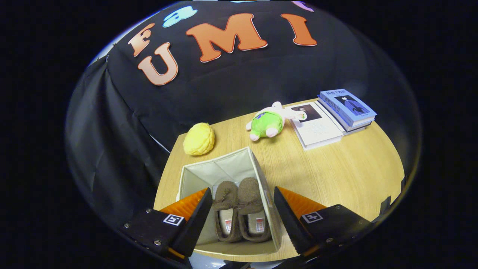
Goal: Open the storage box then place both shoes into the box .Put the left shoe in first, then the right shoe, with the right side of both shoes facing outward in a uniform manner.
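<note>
Shoes [239,213], a pair of brown fuzzy slippers, lay side by side inside the open storage box [261,175], toes pointing away from the gripper [242,216] and heels toward it. Their long axes ran straight ahead, in line with the fingers, and they sat toward the box's right wall with bare floor on their left. The gripper hung above the near rim with its fingers spread wide, holding nothing, and both shoes appeared in the gap between them. Judging by that, the placing looked done, so any coming move would be a lift away, not a reach. Each insole carried a small tag with red print, too small to read.

The box, pale fabric with its top open, stood on the wooden tabletop [354,175]. Beyond it lay a yellow plush [199,139], and to its right a green and pink plush toy [269,122]. Farther right lay a white book [317,125] with a blue book [349,108] just beside it, possibly stacked on another; their cover writing was unreadable.
</note>
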### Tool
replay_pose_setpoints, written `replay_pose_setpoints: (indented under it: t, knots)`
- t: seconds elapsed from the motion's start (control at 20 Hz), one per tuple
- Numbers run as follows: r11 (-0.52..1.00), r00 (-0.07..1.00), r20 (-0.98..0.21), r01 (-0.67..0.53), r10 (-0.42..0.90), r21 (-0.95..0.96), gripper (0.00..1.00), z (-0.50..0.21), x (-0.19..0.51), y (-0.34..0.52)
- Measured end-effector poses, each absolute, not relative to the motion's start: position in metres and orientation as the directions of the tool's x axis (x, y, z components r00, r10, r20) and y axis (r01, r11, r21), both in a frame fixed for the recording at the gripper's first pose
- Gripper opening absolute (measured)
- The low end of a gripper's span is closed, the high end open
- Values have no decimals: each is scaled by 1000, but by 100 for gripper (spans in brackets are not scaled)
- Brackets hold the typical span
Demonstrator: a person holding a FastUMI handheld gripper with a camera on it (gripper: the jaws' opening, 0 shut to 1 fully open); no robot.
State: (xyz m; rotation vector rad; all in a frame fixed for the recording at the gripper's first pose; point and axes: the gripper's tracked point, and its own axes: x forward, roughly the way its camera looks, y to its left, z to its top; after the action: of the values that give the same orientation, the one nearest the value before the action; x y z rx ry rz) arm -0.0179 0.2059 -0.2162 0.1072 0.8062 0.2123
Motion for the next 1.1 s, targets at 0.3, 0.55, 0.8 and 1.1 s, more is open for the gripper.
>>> replay_pose_setpoints:
  t: [0.3,0.55,0.8,1.1]
  knots:
    - [981,801,-566,-155,195,119,98,-134,17,170]
    - [993,891,-437,-116,121,37,98,-64,31,128]
    - [996,952,-302,-74,57,-43,98,-6,43,99]
    - [993,969,-222,-113,105,-24,98,26,49,99]
